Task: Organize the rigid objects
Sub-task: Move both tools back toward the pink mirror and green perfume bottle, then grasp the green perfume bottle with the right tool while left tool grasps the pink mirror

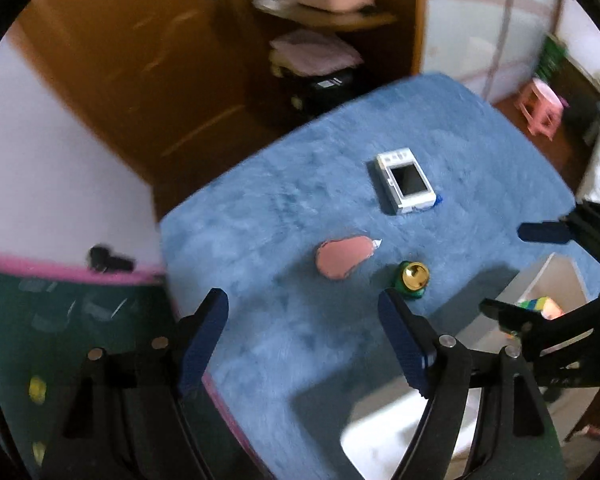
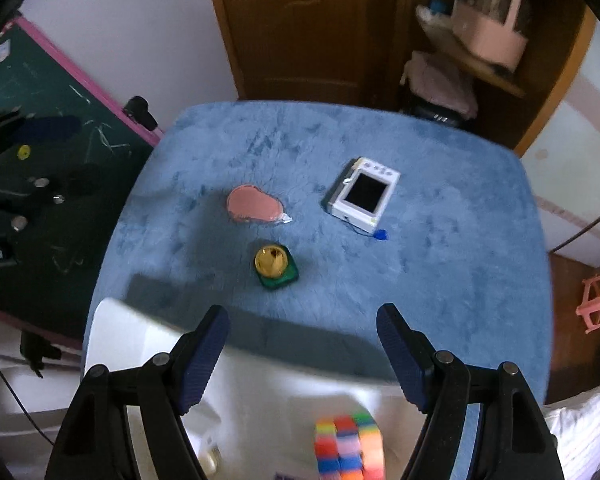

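On the blue fuzzy table (image 2: 440, 280) lie a white toy camera (image 2: 363, 194), a pink flat piece (image 2: 252, 205) and a gold-topped green bottle (image 2: 275, 265). They show in the left wrist view too: camera (image 1: 406, 181), pink piece (image 1: 343, 257), bottle (image 1: 412, 279). A white bin (image 2: 132, 344) at the near edge holds a multicoloured cube (image 2: 348, 446). My right gripper (image 2: 302, 354) is open and empty above the bin. My left gripper (image 1: 303, 342) is open and empty over the table's left edge. The right gripper (image 1: 516, 268) shows at the right of the left wrist view.
A green chalkboard with a pink frame (image 2: 60, 128) leans left of the table. A brown door (image 2: 300, 20) and a shelf with pink items (image 2: 488, 40) stand behind. A pink stool (image 2: 598, 300) stands on the floor at right.
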Demonstrator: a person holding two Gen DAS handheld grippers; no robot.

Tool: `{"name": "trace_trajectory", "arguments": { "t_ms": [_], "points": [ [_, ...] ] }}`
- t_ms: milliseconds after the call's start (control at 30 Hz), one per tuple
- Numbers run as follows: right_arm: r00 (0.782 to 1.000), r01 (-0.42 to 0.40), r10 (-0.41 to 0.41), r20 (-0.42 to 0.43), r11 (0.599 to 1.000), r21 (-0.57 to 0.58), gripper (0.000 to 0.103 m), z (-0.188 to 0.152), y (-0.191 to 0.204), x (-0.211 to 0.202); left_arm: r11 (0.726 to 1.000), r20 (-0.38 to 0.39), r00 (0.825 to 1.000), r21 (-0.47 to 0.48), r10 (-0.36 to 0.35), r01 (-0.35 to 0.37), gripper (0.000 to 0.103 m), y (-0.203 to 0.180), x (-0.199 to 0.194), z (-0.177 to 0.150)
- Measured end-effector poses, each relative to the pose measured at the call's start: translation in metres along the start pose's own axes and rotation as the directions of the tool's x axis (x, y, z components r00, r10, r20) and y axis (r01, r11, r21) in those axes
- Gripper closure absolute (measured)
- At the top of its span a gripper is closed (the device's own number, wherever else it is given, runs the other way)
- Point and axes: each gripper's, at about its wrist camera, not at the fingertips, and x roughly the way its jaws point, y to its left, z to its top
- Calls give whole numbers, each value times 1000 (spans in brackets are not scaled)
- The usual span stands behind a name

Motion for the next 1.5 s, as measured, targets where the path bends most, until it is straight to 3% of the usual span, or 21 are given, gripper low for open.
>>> {"name": "trace_trajectory", "arguments": {
  "t_ms": [133, 267, 567, 700, 1133, 1167, 1200, 1233, 1267, 1500],
  "points": [
    [997, -1, -1, -74, 1000, -16, 26, 14, 5, 47, 990, -85, 994, 114, -73, 83, 23, -3, 57, 11],
    [989, -47, 48, -137, 999, 7, 28, 18, 8, 76, 975, -179, 976, 163, -122, 151, 23, -5, 103, 14],
    [973, -50, 50, -225, 999, 6, 48, 22, 14, 115, 949, -234, 949, 184, -212, 257, 23, -9, 137, 15],
    [963, -62, 67, -261, 998, 28, 61, 20, 13, 128, 946, -248, 950, 211, -190, 245, 23, -15, 147, 16],
    [968, -90, 118, -221, 987, 132, 64, 10, -10, 104, 939, -278, 941, 227, -191, 258, 24, -30, 167, 18],
    [969, -92, 121, -213, 986, 141, 75, 8, -12, 100, 939, -274, 942, 226, -195, 260, 27, -28, 168, 20],
    [970, -97, 127, -207, 984, 151, 90, 7, -15, 95, 937, -266, 943, 227, -202, 265, 36, -28, 166, 21],
    [970, -110, 142, -199, 980, 165, 96, 6, -18, 90, 937, -251, 946, 229, -205, 263, 46, -28, 164, 21],
    [969, -122, 156, -191, 976, 178, 100, 5, -21, 86, 939, -245, 949, 227, -199, 256, 46, -28, 164, 24],
    [975, -66, 101, -197, 982, 179, 99, 5, -27, 87, 954, -235, 958, 212, -162, 214, 46, -37, 157, 18]
  ]
}}
